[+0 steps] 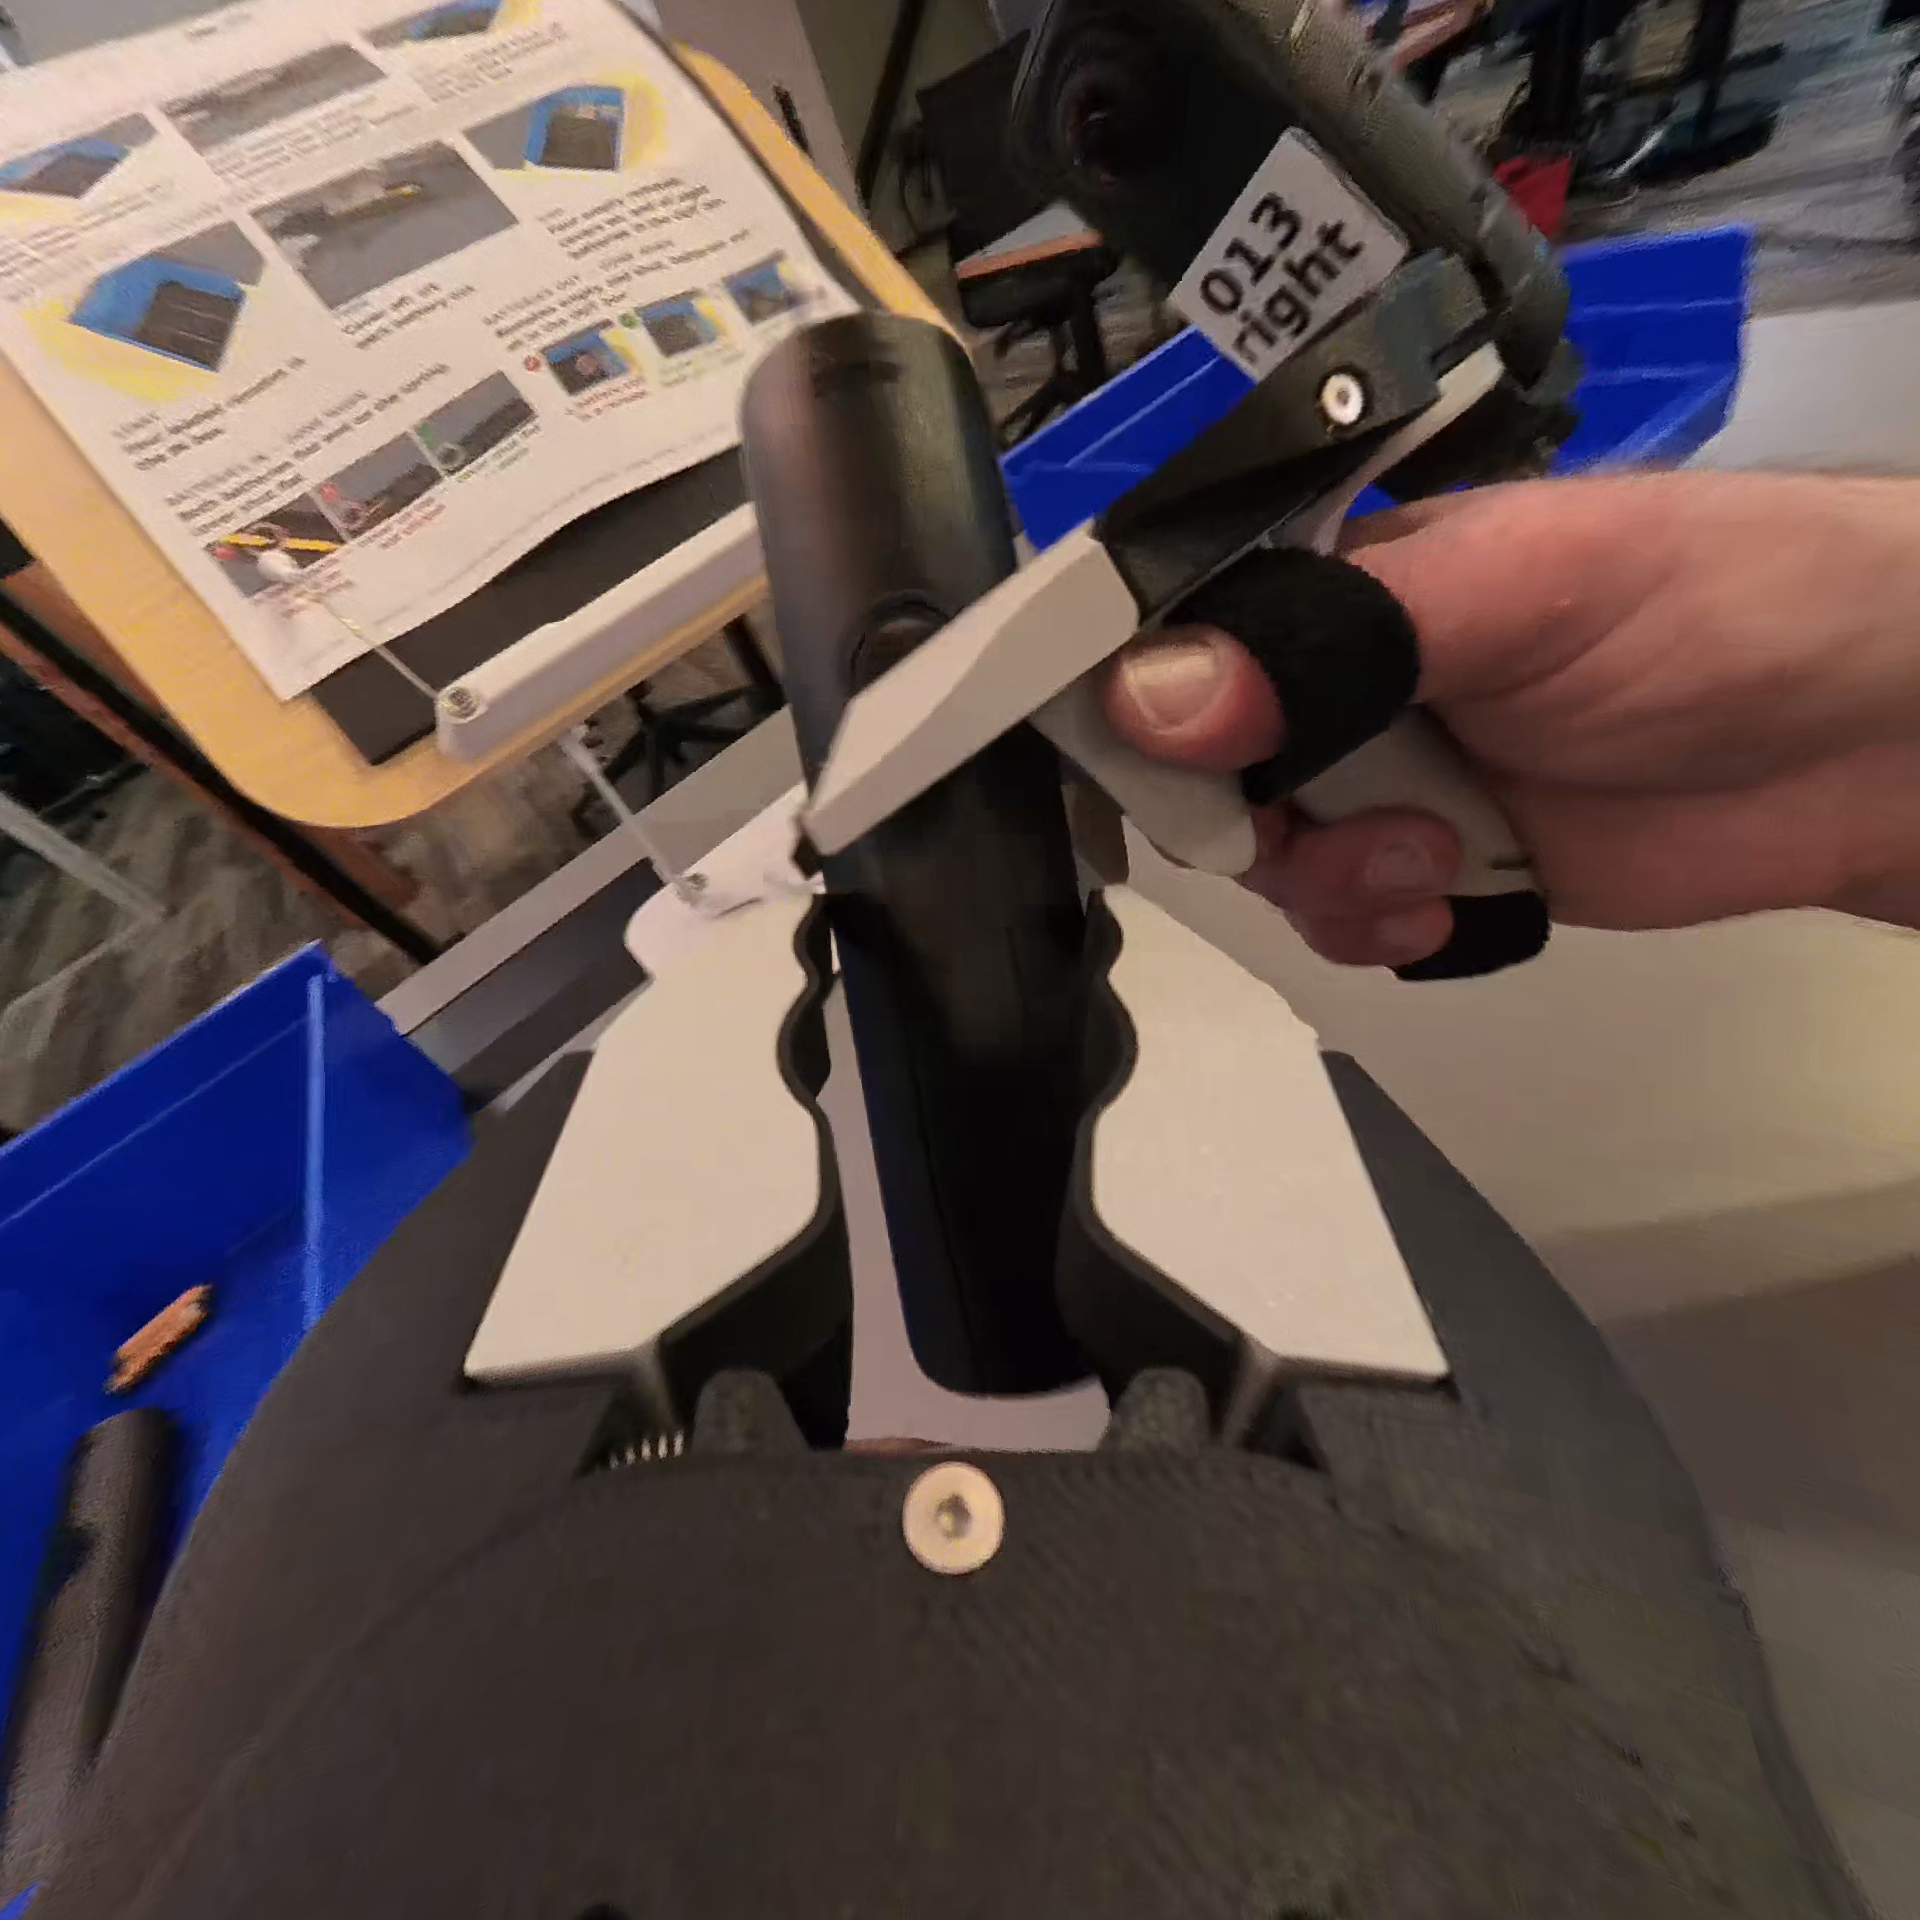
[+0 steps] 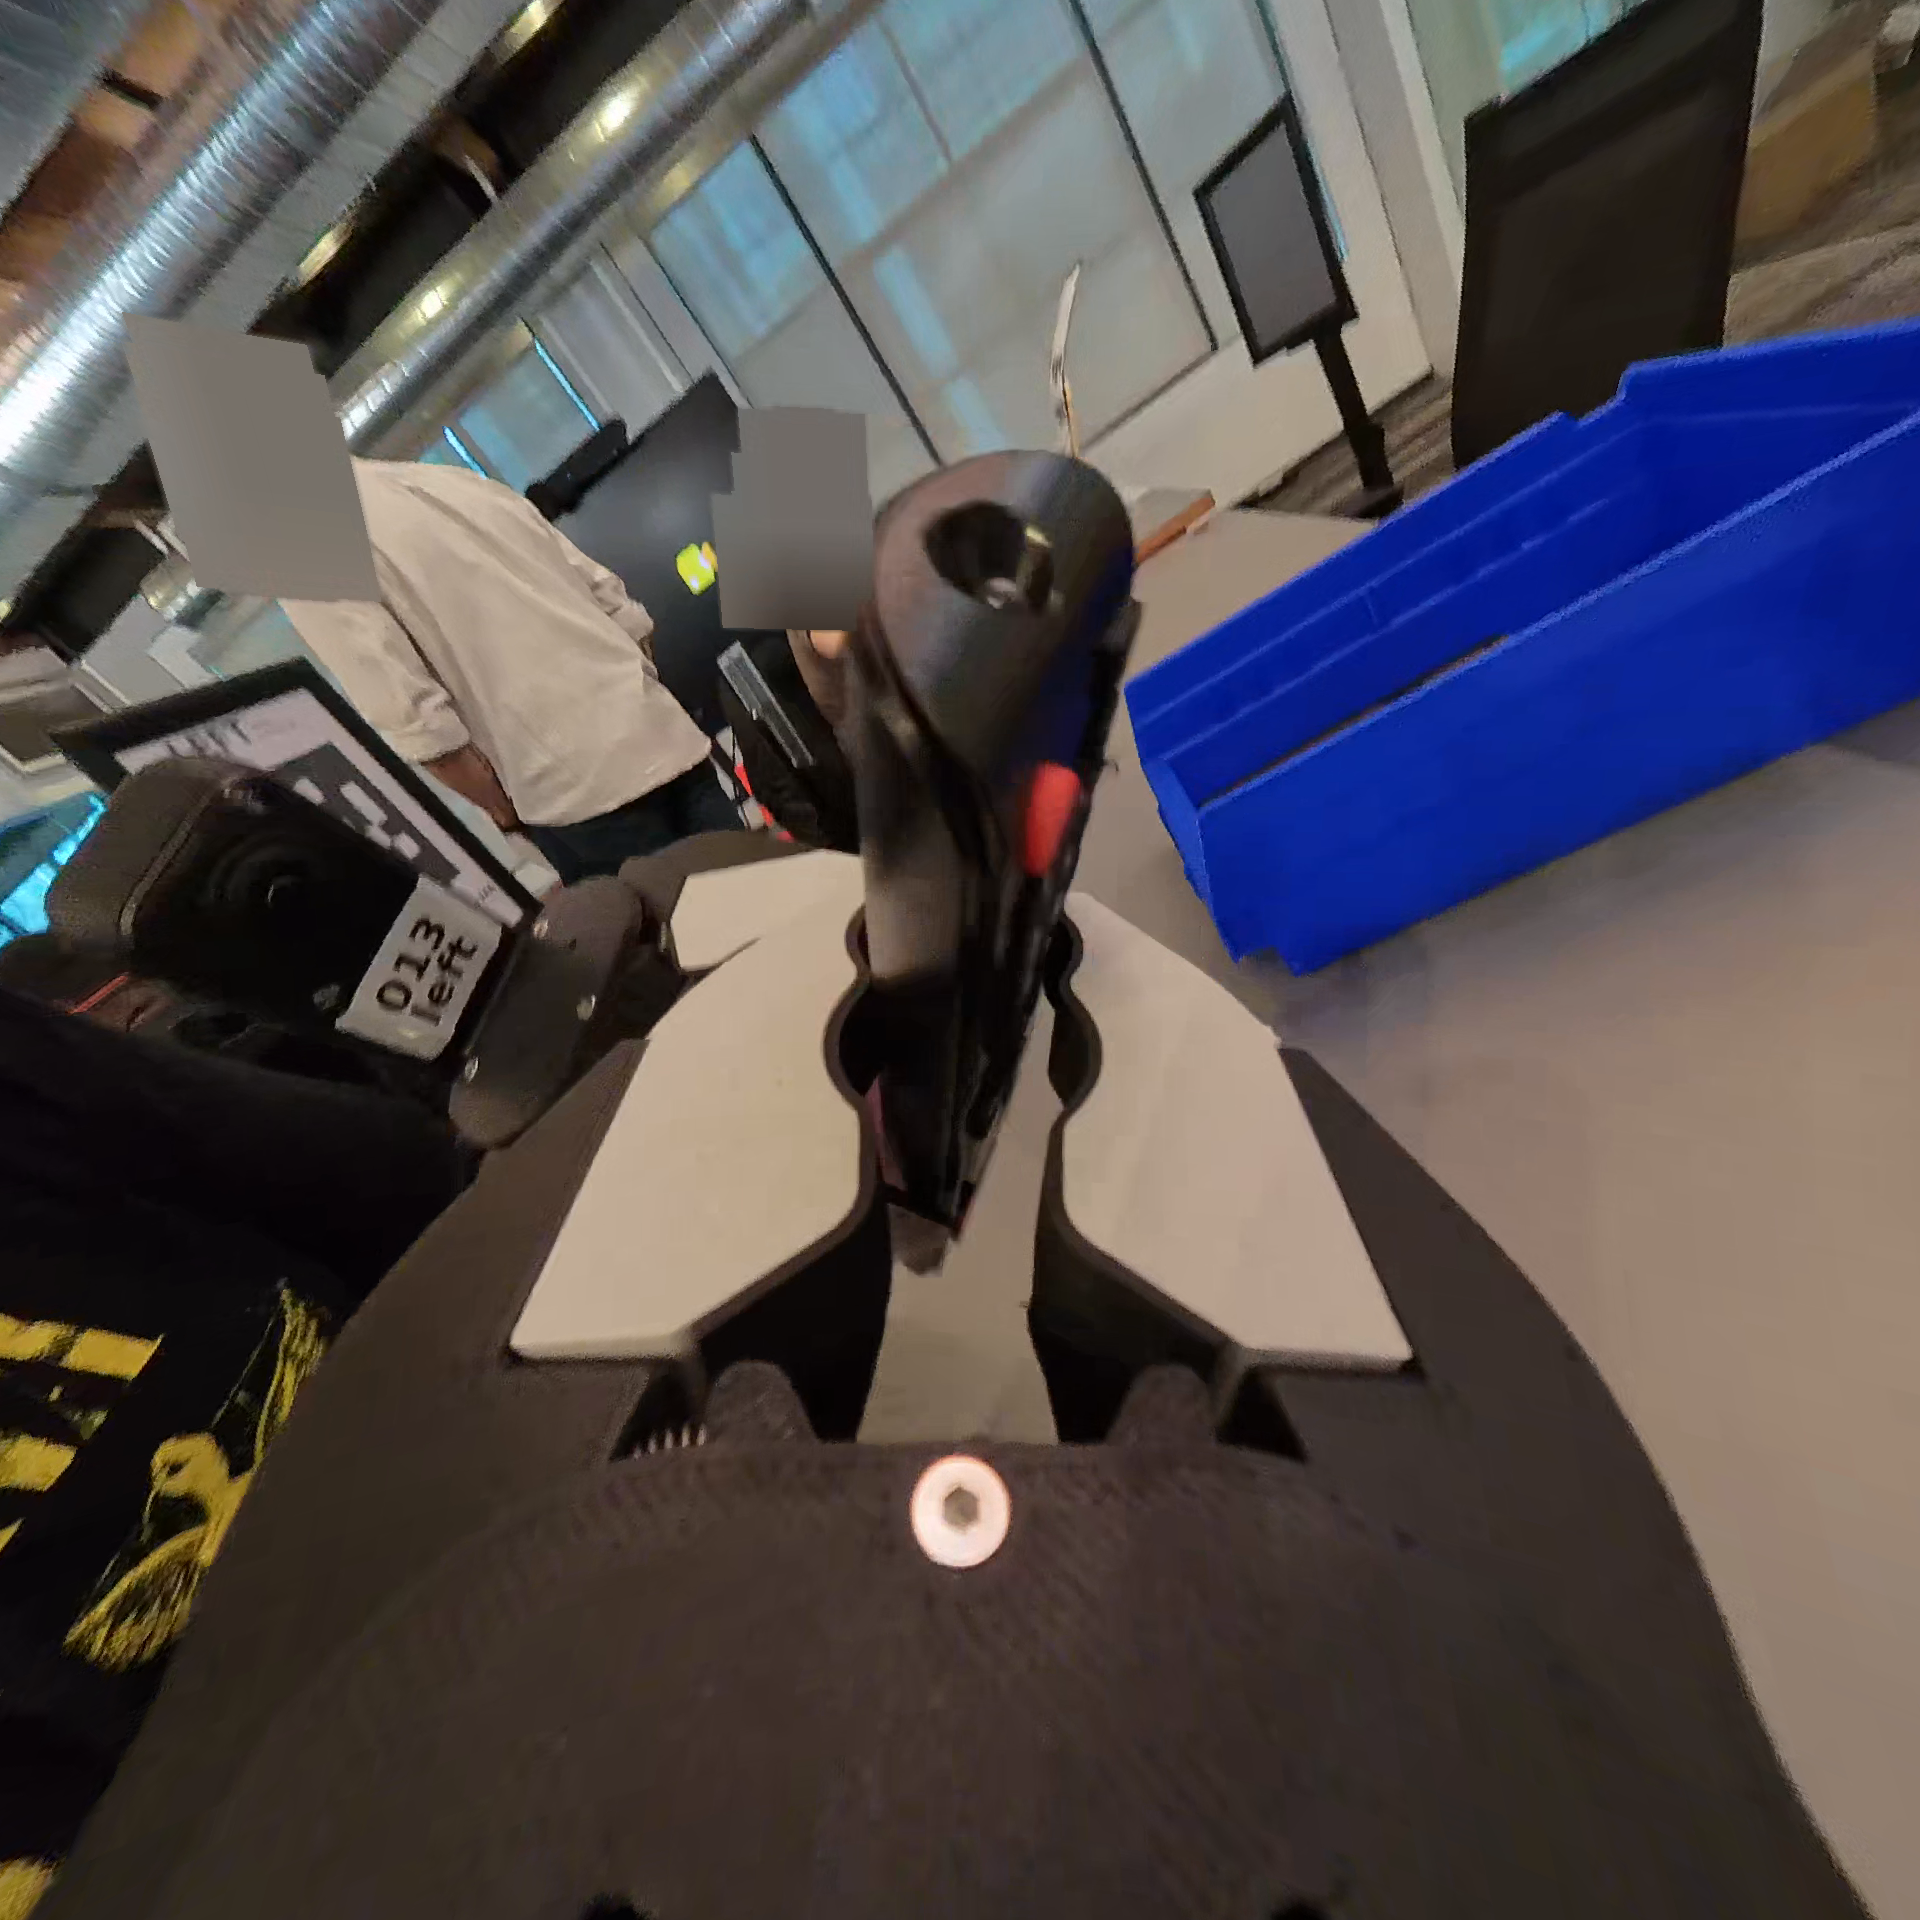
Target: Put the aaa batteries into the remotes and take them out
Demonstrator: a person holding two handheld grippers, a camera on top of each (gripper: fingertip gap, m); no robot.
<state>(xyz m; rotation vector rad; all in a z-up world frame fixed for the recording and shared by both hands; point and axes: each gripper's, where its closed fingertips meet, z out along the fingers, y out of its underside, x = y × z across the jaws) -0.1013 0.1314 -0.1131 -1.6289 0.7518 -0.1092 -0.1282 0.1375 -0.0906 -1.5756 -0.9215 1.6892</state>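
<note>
While both sets of jaws are clenched on one black remote [image 1: 935, 1039], the item stands roughly upright and clear of the table [image 2: 1558, 1143]. Left gripper [image 1: 961, 935]: jaws closed around the remote's lower body, rounded back facing the camera. Right gripper [image 2: 961, 966]: jaws closed on the same remote from the side, a red button [image 2: 1049, 816] showing on its edge; in the left wrist view its grey finger [image 1: 935, 717] lies across the remote's middle, worked by a hand [image 1: 1558, 707] with black finger straps. Blue bin [image 1: 187, 1195], left, near: holds a dark object and a small orange-brown piece, both blurred. Second blue bin [image 2: 1507, 727], right, on the table. Printed instruction sheet [image 1: 364, 291] on a tilted wooden board, behind. Person in a white shirt [image 2: 499, 644], background.
</note>
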